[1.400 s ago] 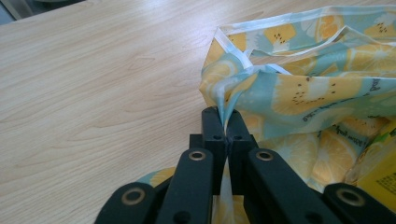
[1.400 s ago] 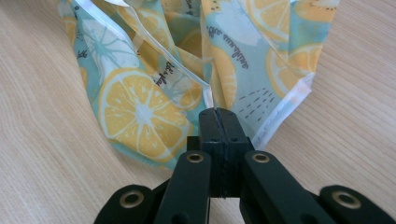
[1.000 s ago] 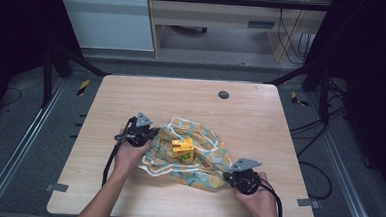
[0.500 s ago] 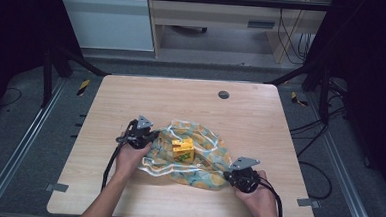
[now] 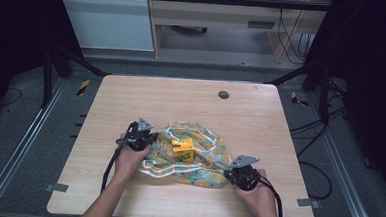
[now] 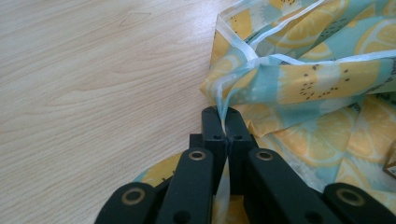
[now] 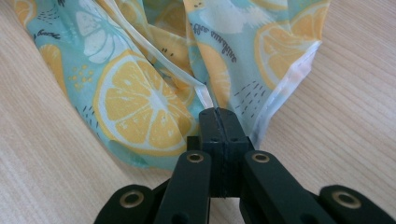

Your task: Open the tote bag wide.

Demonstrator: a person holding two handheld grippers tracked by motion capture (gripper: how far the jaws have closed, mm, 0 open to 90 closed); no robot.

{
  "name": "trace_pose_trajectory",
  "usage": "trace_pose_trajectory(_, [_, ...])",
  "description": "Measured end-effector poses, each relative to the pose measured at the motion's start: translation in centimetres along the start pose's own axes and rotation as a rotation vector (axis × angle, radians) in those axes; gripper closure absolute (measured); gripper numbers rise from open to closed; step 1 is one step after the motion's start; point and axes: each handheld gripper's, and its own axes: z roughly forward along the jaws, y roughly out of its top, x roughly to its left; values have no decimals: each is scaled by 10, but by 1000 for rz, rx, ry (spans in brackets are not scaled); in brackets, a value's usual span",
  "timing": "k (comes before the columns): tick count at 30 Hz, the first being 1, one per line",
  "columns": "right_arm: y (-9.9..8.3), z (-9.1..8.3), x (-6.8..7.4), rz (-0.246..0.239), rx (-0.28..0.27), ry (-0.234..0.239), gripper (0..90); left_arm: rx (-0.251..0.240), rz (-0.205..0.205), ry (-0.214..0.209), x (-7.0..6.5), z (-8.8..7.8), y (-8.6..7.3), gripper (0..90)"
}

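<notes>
On table [image 5: 131, 100], lemon-print cloth [image 5: 203, 161] stretches between both clamped hand-held grippers.

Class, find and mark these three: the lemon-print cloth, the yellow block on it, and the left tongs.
lemon-print cloth [image 5: 205, 175], high view, its flat near part.
yellow block [image 5: 183, 149], high view, its top face.
left tongs [image 6: 226, 120], left gripper view, shut tips pinching the cloth edge.

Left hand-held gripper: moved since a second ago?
No. In the high view the left hand-held gripper sits at the same spot relative to the table's dark round grommet, shut on the cloth edge.
</notes>
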Motion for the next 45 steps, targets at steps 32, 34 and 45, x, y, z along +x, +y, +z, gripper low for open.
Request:
trace_pose_trajectory(32, [7,-18,8,17,-204,-23,432,-117,14,-16,0,-38,3,450])
trace_pose_trajectory(34, [10,-22,13,-1,-237,-30,366,-144,23,-17,-3,-42,5,377])
trace_pose_trajectory(45, [30,-46,24,0,-395,-50,126,-220,-17,-32,-4,-80,14,115])
